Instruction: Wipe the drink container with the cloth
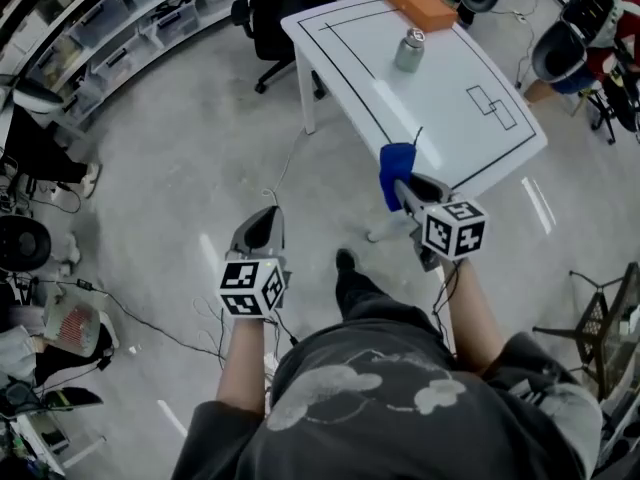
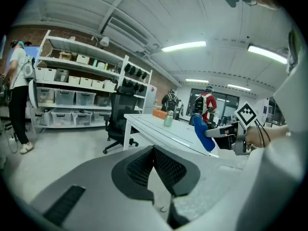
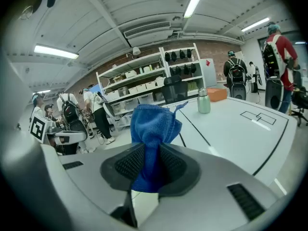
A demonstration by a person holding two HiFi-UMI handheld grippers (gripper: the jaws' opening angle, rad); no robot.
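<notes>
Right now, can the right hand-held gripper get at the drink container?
Probably not yet: the drink container stands far across the table from the right hand-held gripper, though nothing lies between them.

One white table, upper right. On it, one drink container and one orange box. One blue cloth. Two grippers: left gripper, right gripper. One black office chair, top centre.

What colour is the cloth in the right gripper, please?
The cloth is blue, clearest in the right gripper view.
</notes>
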